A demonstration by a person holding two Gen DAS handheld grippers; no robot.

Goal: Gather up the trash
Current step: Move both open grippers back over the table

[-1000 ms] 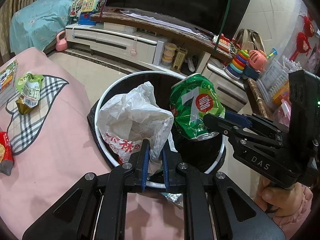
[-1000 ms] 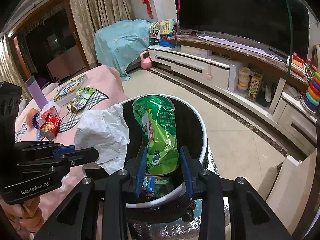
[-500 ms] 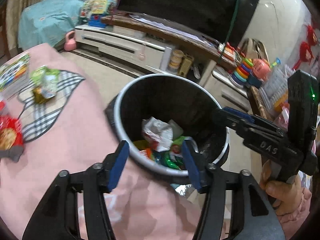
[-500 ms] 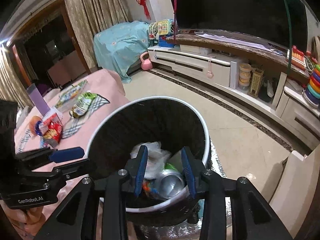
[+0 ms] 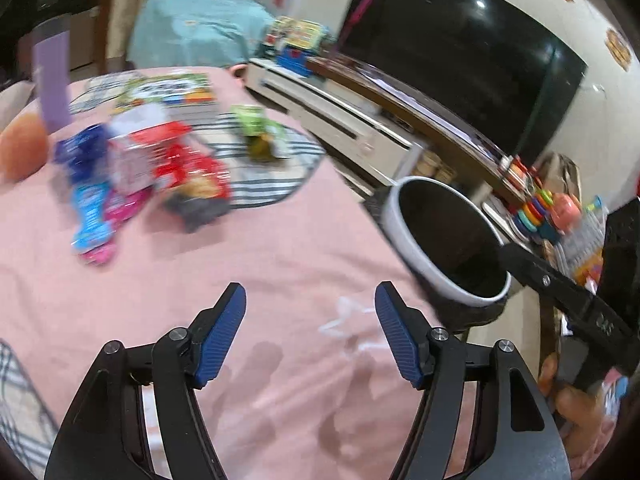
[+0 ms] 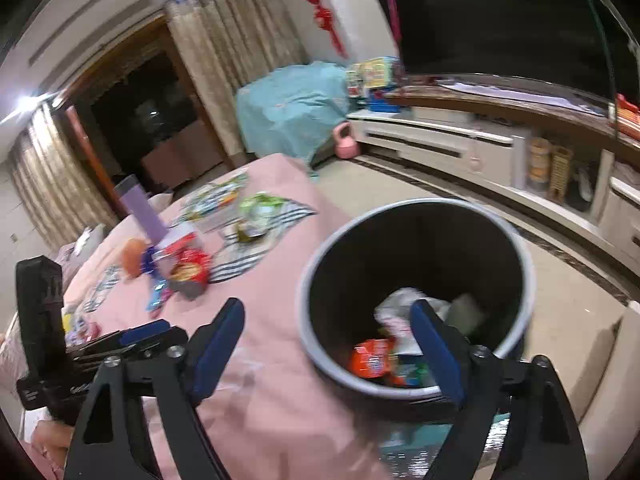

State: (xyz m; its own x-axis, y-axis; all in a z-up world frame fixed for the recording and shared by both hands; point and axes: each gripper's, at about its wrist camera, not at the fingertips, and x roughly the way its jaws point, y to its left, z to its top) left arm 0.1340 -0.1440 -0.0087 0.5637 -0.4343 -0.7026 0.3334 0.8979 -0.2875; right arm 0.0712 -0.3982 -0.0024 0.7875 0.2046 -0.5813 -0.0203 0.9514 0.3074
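Trash bin (image 6: 416, 300), round, black inside with a pale rim, stands upright on the floor hard against the edge of my pink-covered table (image 5: 260, 248), its mouth facing up. Only my right wrist view looks down into it: crumpled white paper (image 6: 400, 304), an orange-red wrapper (image 6: 370, 360) and something green (image 6: 412, 370) lie at the bottom, blurred. My left wrist view catches the bin (image 5: 444, 240) from the side and shows just its dark inner wall.

My left gripper (image 5: 310, 320) hangs wide open over bare pink cloth, blue ribbed pads (image 5: 222, 334) holding nothing. My right gripper (image 6: 328, 344) is spread as wide, one finger over the cloth and the other over the bin's mouth, also holding nothing. Each view shows the other tool at its edge: the right one (image 5: 568, 292) crossing the bin's rim, the left one (image 6: 100, 352) low over the table.

Uncollected litter lies well apart from both tools, further back on the table: a red glossy snack bag (image 5: 192, 172), blue and pink wrappers (image 5: 92, 216) and a green packet (image 5: 256, 128) on a striped mat (image 5: 280, 168). Motion blur hides their lettering and which way they point. A lilac upright bottle (image 6: 142, 210) and an orange round thing (image 5: 22, 148) stand behind them.
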